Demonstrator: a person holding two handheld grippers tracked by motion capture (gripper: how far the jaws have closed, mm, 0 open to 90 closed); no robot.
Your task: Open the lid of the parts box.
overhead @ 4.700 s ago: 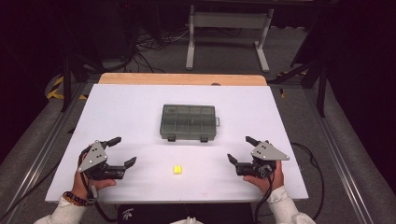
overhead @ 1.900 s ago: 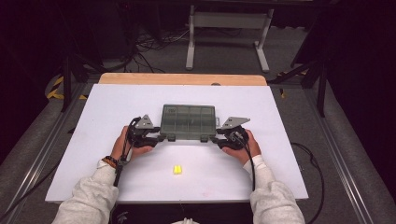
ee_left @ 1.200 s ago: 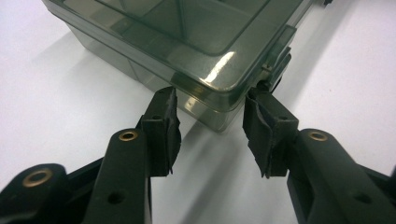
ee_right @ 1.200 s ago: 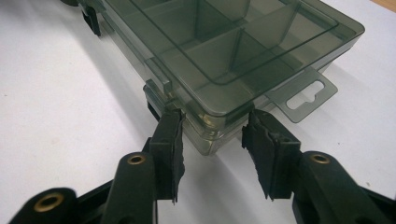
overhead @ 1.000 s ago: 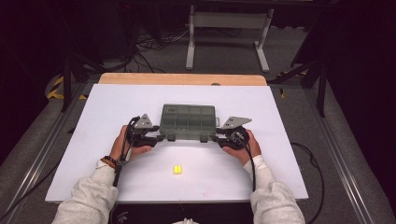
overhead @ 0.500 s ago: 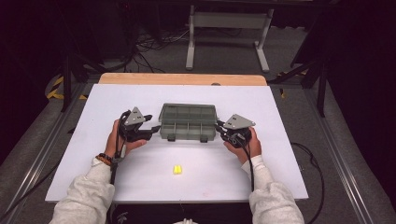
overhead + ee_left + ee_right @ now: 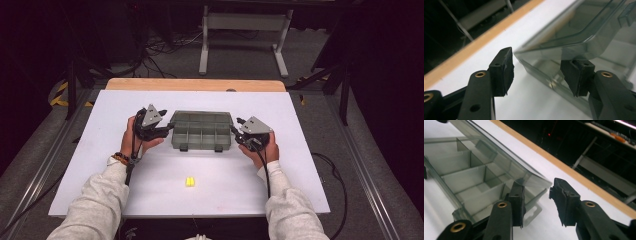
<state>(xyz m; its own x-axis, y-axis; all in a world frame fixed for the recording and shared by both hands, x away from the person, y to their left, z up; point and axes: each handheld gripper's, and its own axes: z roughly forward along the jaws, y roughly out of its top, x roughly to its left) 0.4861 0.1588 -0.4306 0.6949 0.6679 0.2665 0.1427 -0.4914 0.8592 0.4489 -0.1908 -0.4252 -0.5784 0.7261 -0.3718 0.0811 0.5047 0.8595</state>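
Observation:
A clear grey compartment box (image 7: 201, 131) lies mid-table, its lid tipped up at the front. My left gripper (image 7: 167, 127) is at its left end, my right gripper (image 7: 236, 127) at its right end. In the left gripper view the raised lid (image 7: 574, 32) has its corner between the left gripper's (image 7: 540, 67) open jaws, clear of the outer pad. In the right gripper view one jaw of the right gripper (image 7: 537, 200) sits under the lid (image 7: 499, 152) and the other outside it. Those jaws have just been opening, with the lid corner between them. A small yellow piece (image 7: 190, 181) lies nearer the person.
The white table top (image 7: 300, 170) has a wooden strip (image 7: 195, 84) along its far edge. Beyond it are a dark floor with cables and a metal stand (image 7: 245, 30). The box's compartments (image 7: 466, 182) look bare.
Both grippers moved from the box's front corners to its ends. The left hand rose a little. The lid, flat a second ago, now stands tilted up.

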